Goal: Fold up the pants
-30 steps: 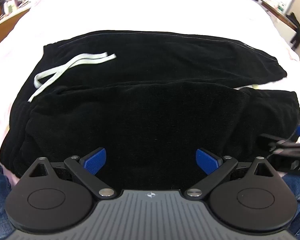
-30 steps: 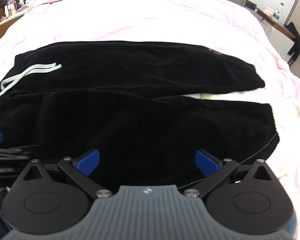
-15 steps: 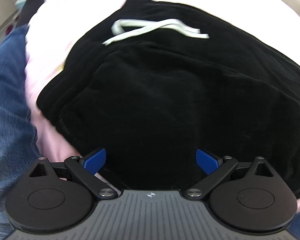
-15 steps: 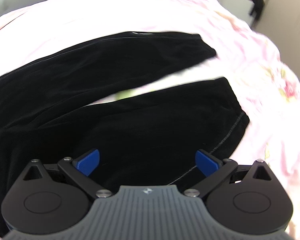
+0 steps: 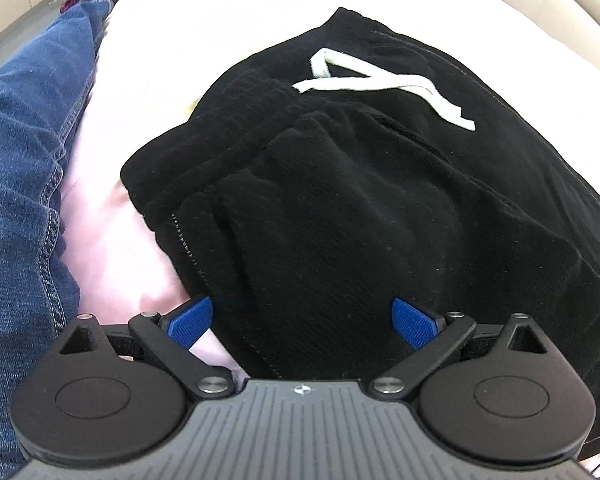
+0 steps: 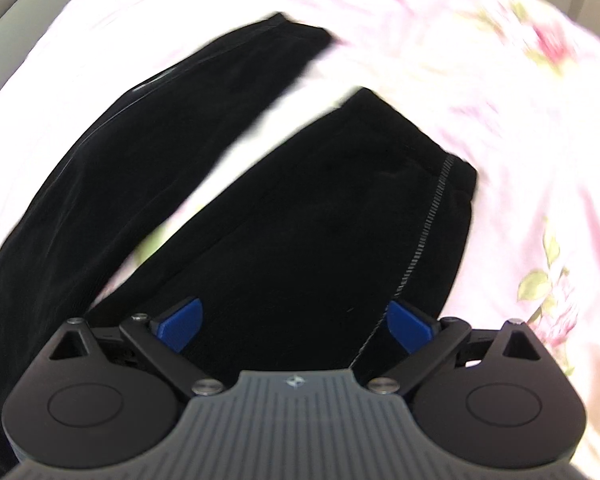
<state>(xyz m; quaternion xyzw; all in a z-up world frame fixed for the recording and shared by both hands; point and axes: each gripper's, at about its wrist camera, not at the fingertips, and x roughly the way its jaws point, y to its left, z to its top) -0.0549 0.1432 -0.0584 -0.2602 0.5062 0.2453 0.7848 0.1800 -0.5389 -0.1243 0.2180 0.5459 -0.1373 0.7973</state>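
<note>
Black pants [image 5: 360, 200] lie flat on a pink bed. In the left wrist view I see the waistband end with its white drawstring [image 5: 384, 84]. My left gripper [image 5: 302, 322] is open, its jaws wide apart over the near waistband corner, holding nothing. In the right wrist view the two legs of the pants [image 6: 320, 232] spread apart, the near leg's hem at the right. My right gripper [image 6: 296, 322] is open over the near leg close to the hem, holding nothing.
The pink floral bedsheet [image 6: 520, 140] surrounds the pants. The person's leg in blue jeans [image 5: 20, 160] is at the left by the bed edge. A beige bed frame [image 5: 572, 8] runs along the far right.
Both grippers have swung apart: the left toward the waistband end, the right toward the leg hems. Both stayed open. The pants have not moved.
</note>
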